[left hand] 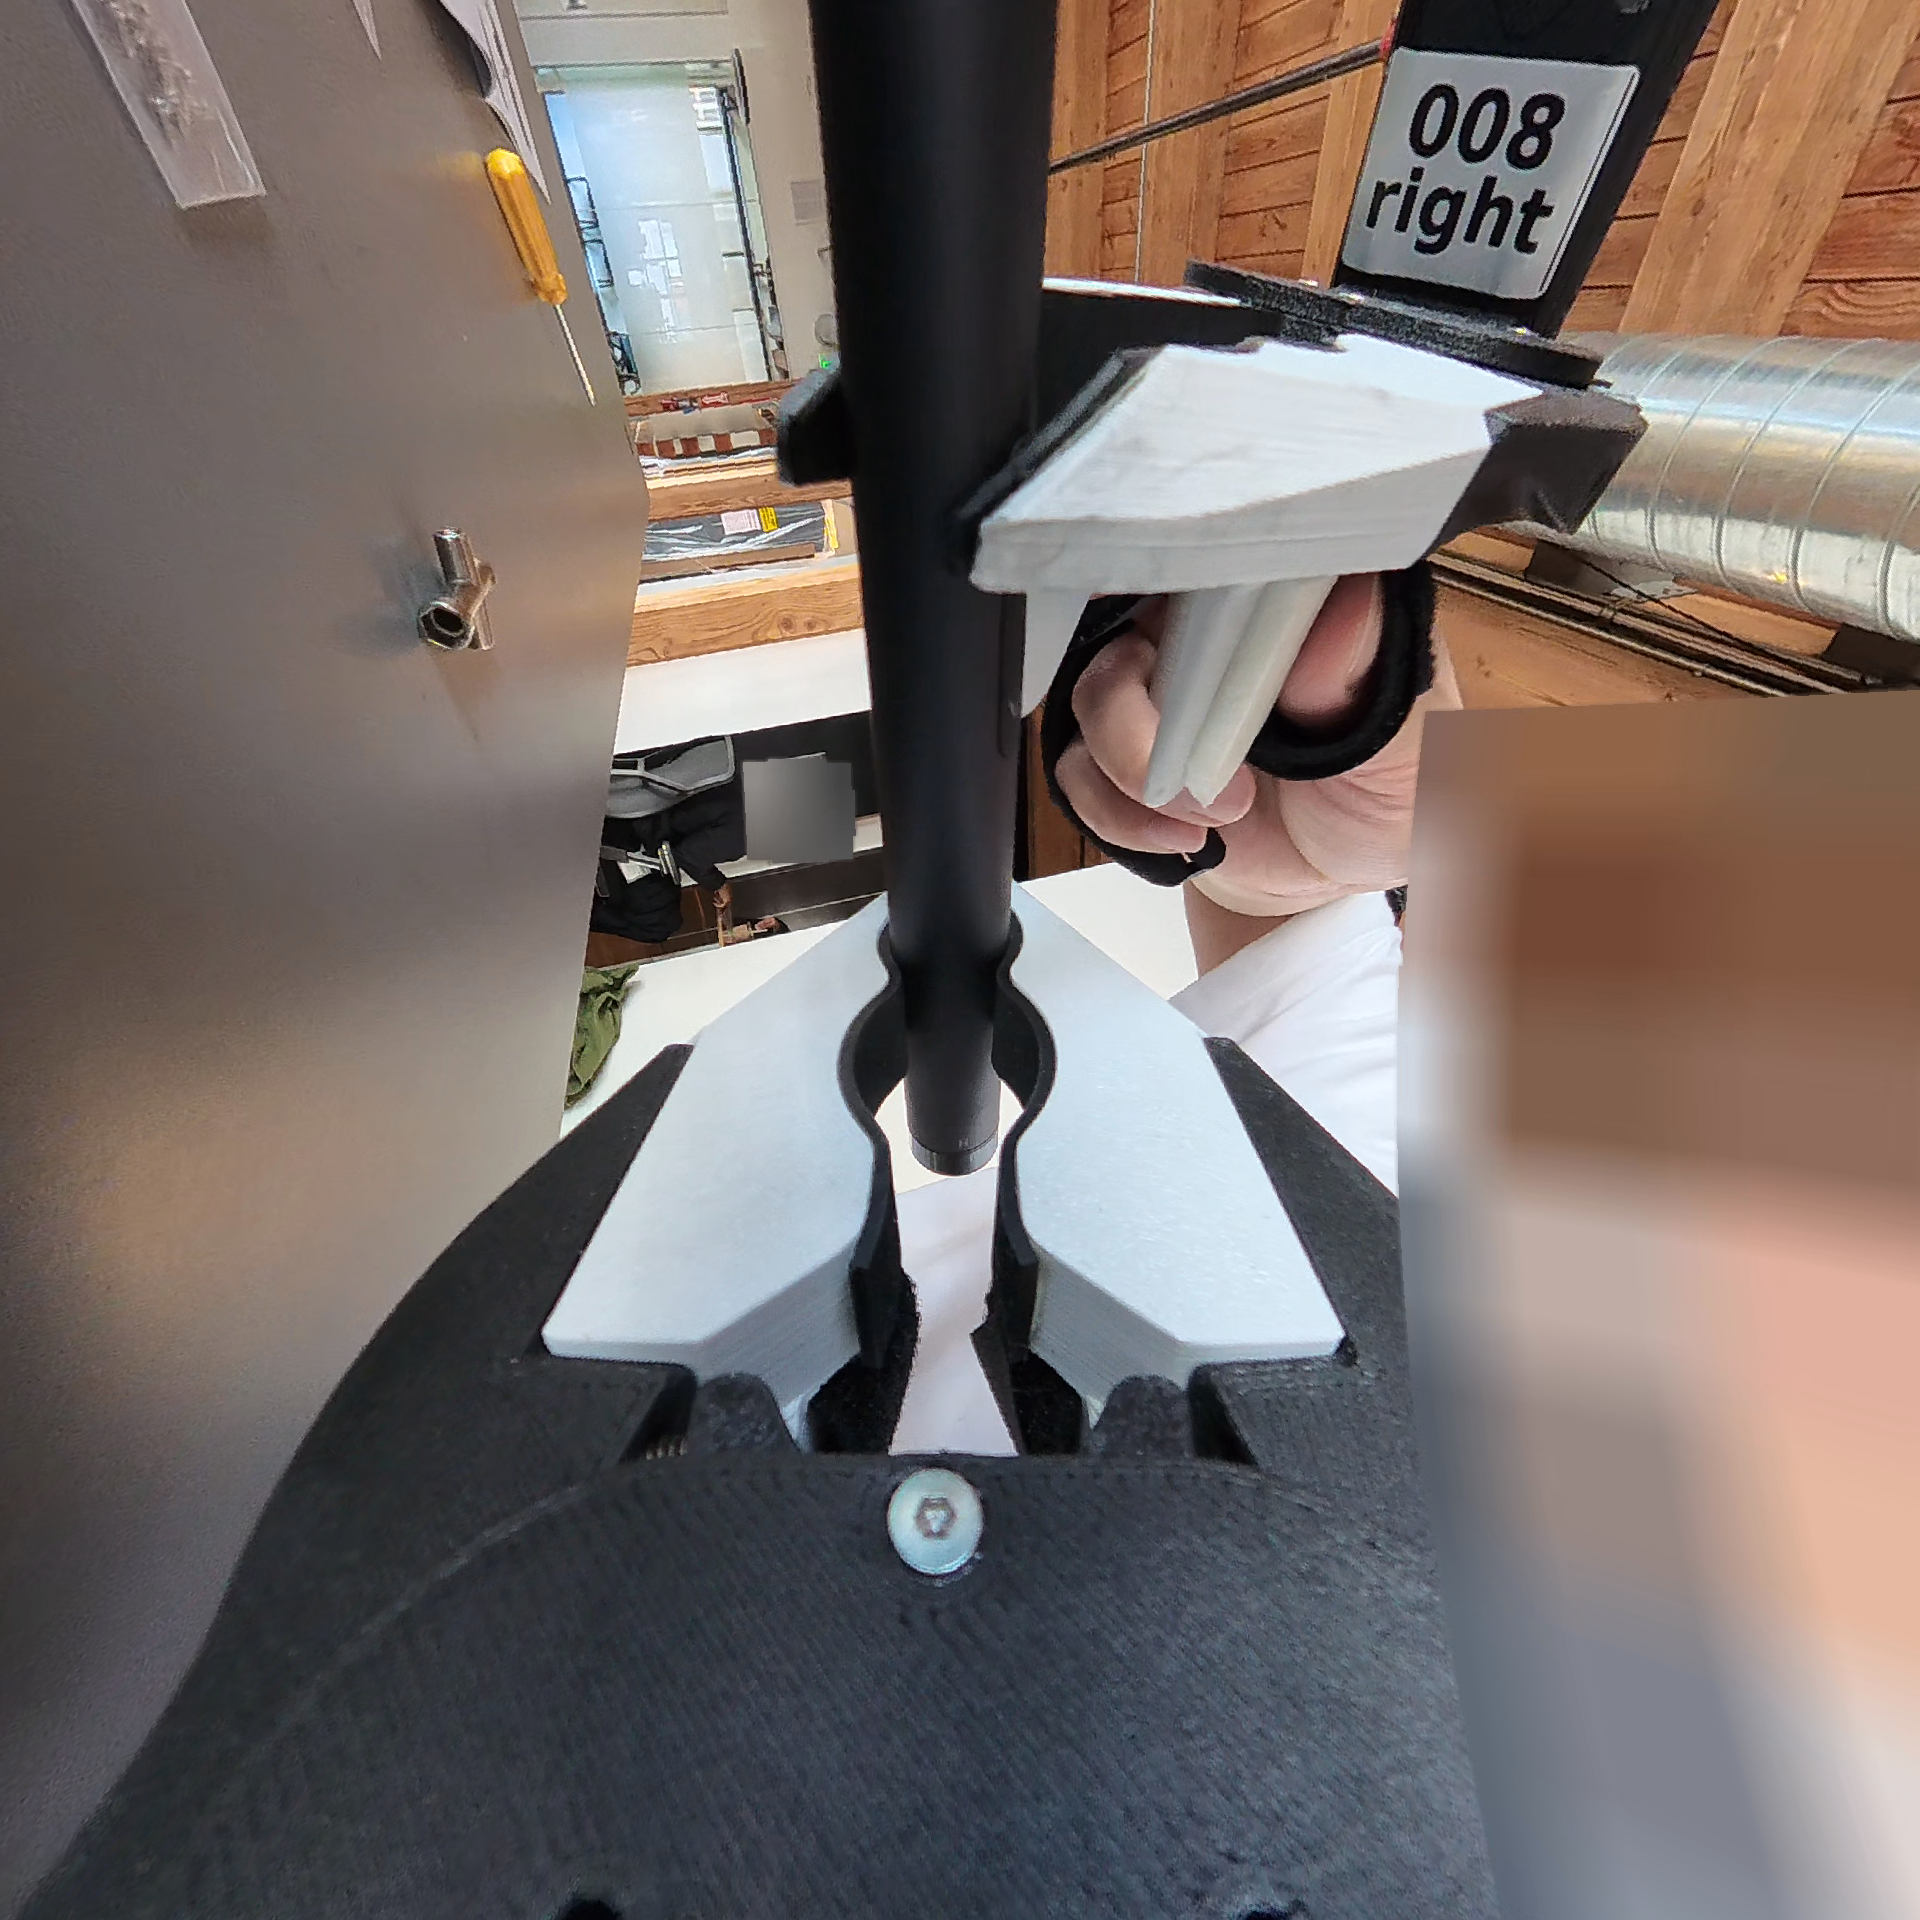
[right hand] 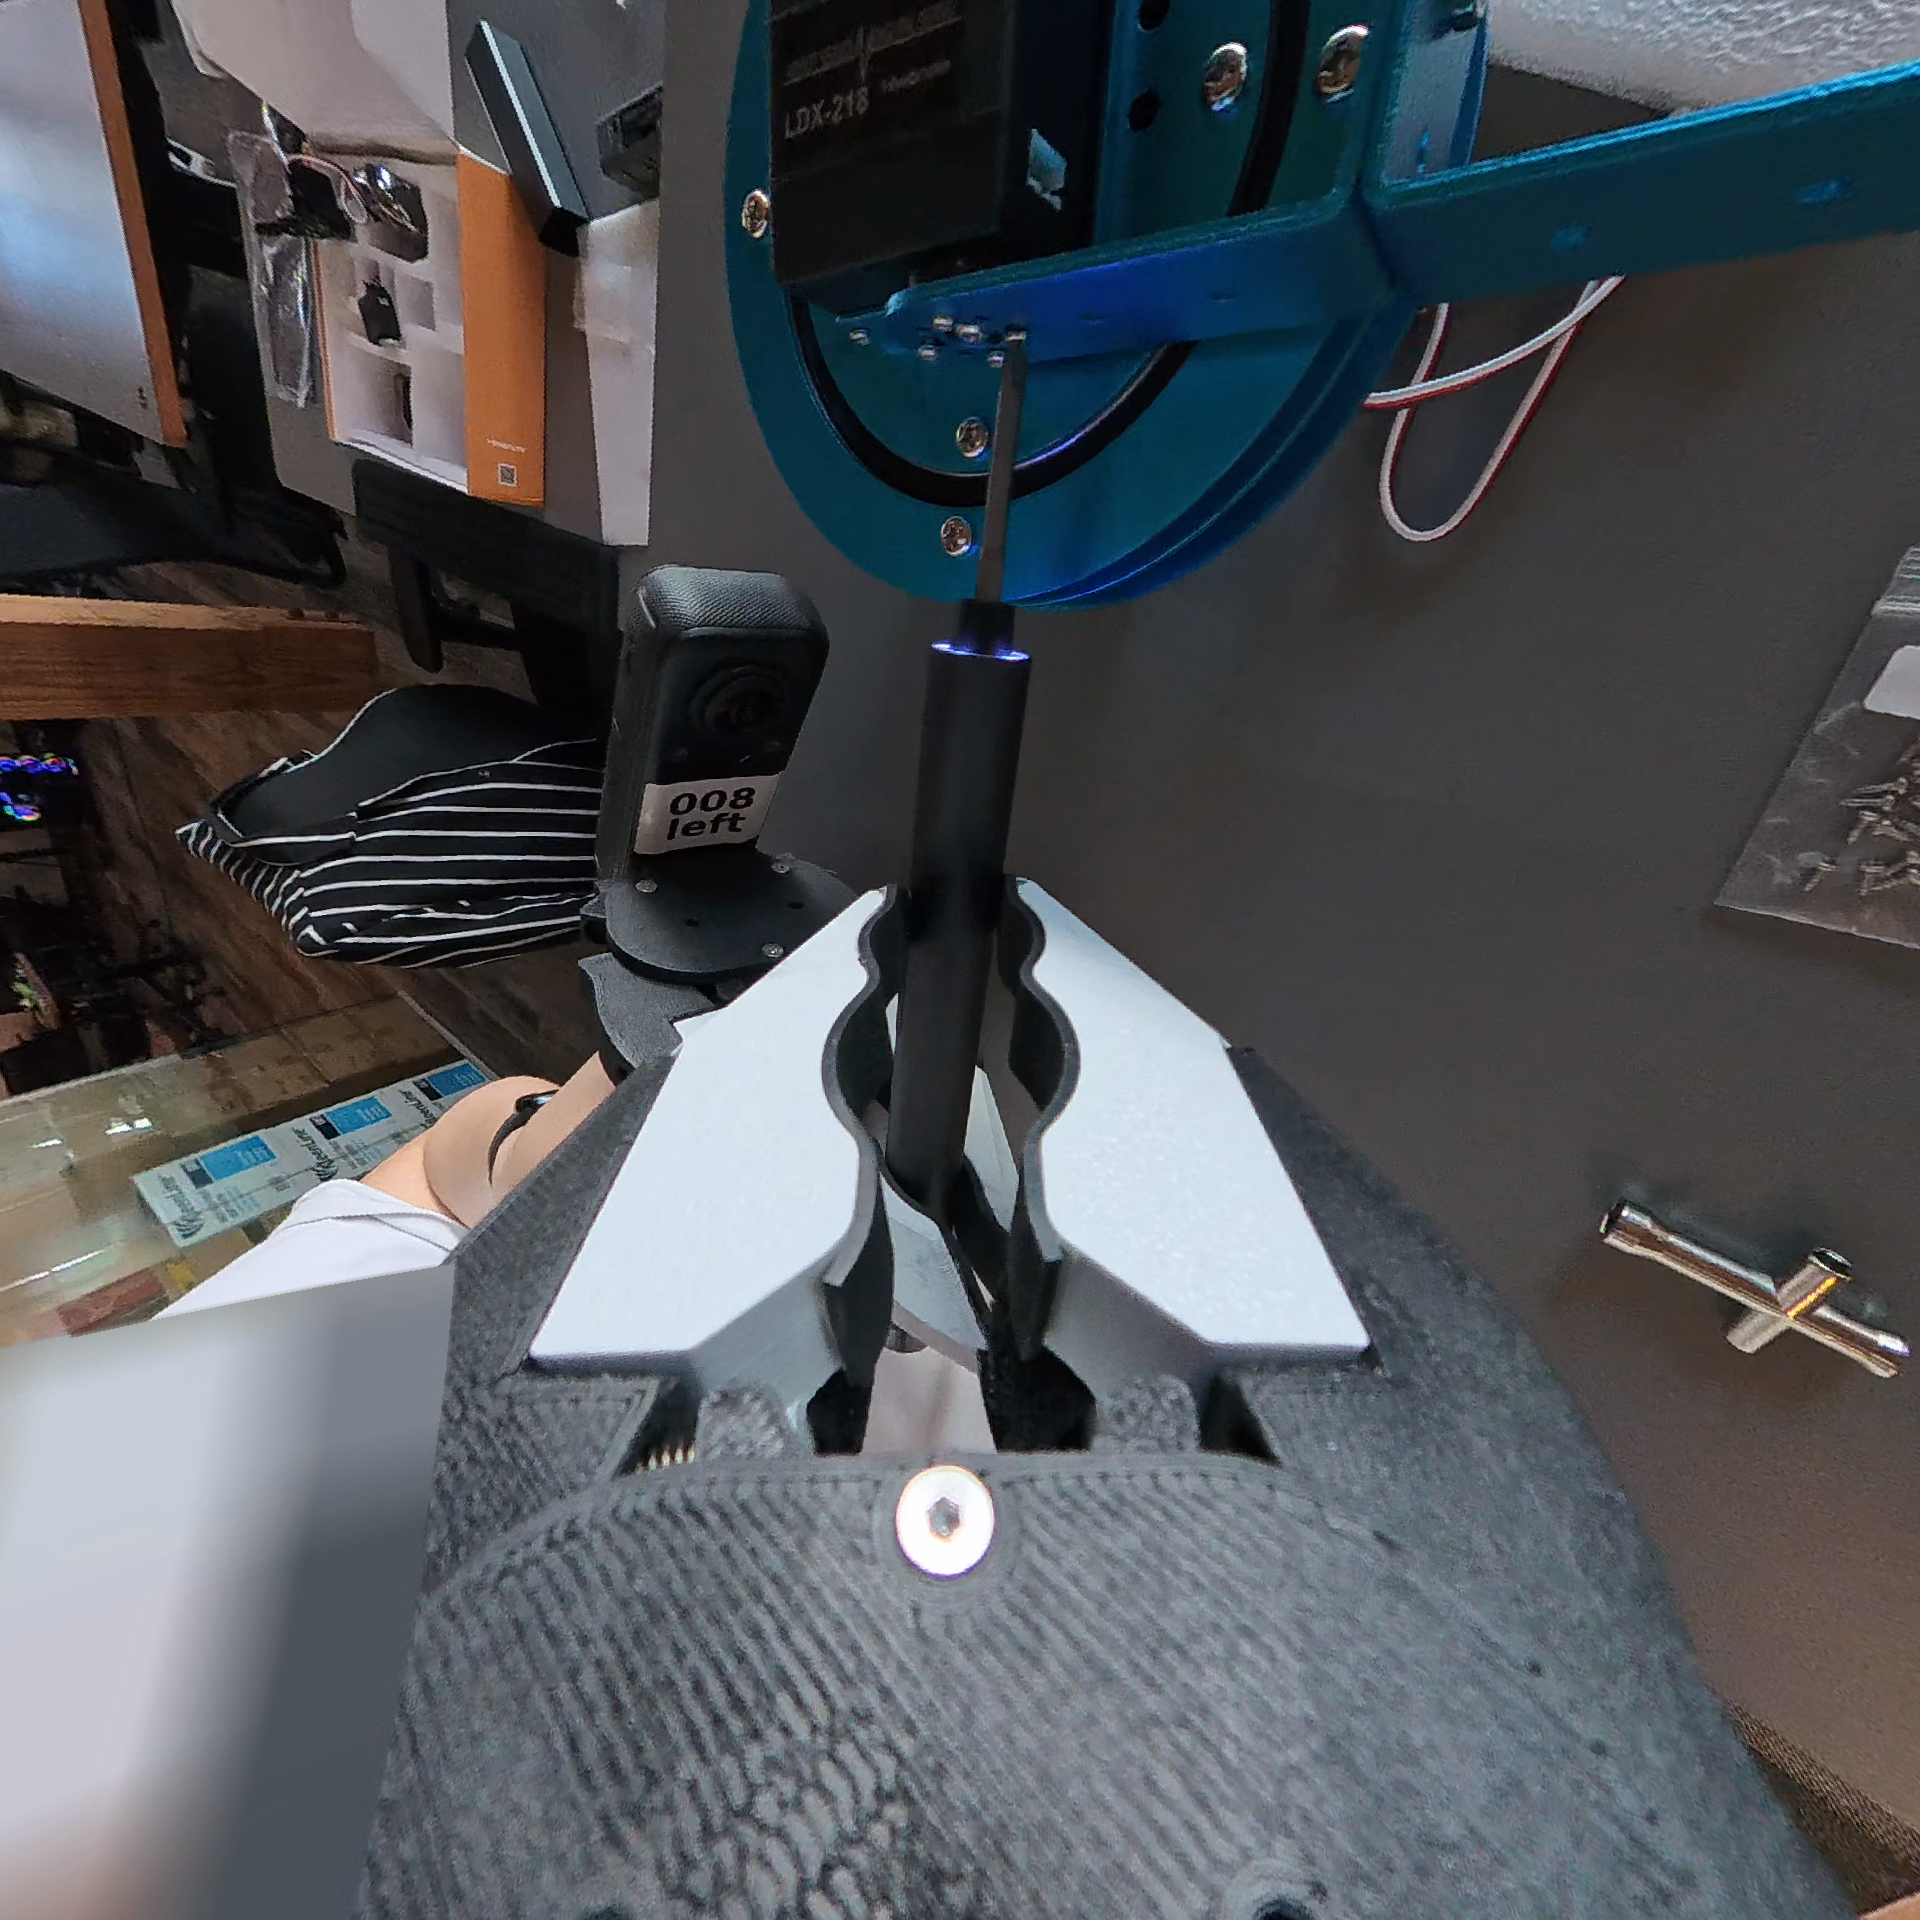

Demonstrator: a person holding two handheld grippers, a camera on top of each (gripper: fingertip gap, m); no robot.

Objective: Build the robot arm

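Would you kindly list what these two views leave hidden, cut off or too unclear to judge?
- Left wrist view: the black electric screwdriver runs off the top edge, so its bit is unseen; the right gripper covers part of it.
- Right wrist view: whether the bit tip sits in a screw on the blue bracket is too small to tell.
- Right wrist view: the left gripper is mostly hidden behind the right gripper's fingers.
- Right wrist view: the clear bag is cut by the edge.

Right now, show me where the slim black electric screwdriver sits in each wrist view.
Left wrist view: the slim black electric screwdriver runs top to centre, its butt end between the left tongs.
Right wrist view: the screwdriver rises from the right tongs, bit on the blue metal bracket.
Shared landmark: the silver cross-shaped socket wrench.
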